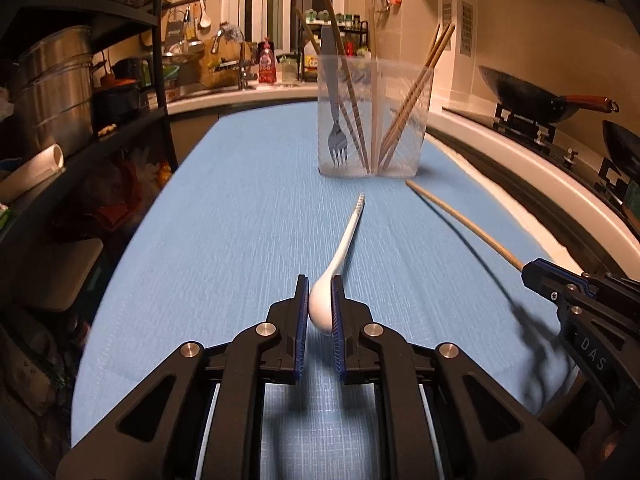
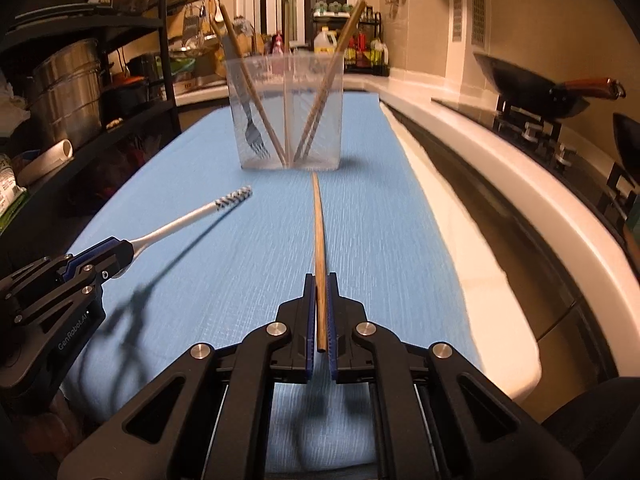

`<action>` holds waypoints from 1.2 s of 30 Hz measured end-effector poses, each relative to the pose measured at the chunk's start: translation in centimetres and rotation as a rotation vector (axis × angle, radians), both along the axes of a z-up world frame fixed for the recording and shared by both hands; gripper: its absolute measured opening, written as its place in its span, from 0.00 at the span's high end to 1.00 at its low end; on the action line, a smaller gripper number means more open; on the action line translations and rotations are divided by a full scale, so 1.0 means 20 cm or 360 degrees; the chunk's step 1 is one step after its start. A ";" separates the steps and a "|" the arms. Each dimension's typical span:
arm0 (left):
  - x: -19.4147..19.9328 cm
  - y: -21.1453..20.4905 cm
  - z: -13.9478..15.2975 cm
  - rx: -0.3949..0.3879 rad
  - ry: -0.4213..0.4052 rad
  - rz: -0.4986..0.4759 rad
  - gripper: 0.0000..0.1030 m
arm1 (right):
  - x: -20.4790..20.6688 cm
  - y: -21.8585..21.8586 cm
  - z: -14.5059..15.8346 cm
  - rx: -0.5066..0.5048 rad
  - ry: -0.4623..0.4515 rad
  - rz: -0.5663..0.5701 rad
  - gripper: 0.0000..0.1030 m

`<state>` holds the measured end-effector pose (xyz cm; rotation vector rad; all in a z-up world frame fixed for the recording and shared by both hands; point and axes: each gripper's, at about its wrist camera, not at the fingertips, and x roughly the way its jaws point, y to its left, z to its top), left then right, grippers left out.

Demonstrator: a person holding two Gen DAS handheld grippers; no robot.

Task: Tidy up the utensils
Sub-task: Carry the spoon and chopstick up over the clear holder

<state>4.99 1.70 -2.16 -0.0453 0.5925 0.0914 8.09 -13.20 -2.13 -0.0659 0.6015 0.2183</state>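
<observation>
My left gripper (image 1: 320,285) is shut on the bowl of a white spoon (image 1: 348,236), whose patterned handle points away toward the holder; the spoon (image 2: 192,218) hangs above the blue cloth (image 1: 224,208). My right gripper (image 2: 320,280) is shut on one end of a wooden chopstick (image 2: 319,232) that points straight at the holder. The clear plastic utensil holder (image 1: 374,120) stands ahead on the cloth with a grey fork (image 1: 336,136) and several wooden chopsticks inside. In the left wrist view the right gripper (image 1: 530,274) shows at the right edge, holding the chopstick (image 1: 460,224).
A black shelf rack (image 1: 80,120) with steel pots stands at the left. On the right is a white counter edge (image 2: 500,184) and a stove with a black wok (image 2: 532,88). A sink area with bottles lies behind the holder.
</observation>
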 end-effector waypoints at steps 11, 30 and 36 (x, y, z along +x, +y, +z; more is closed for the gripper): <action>-0.06 0.04 0.26 0.0013 -0.0221 -0.0022 0.89 | -0.06 -0.04 0.33 0.0016 -0.0240 0.0069 0.95; 0.37 0.18 1.07 -0.0092 -0.0237 -0.0290 0.89 | 0.31 -0.08 1.19 0.0183 -0.0384 0.0279 0.95; 0.54 0.14 1.39 -0.0010 -0.0306 -0.0353 0.89 | 0.43 -0.01 1.42 0.0167 -0.0525 0.0310 0.95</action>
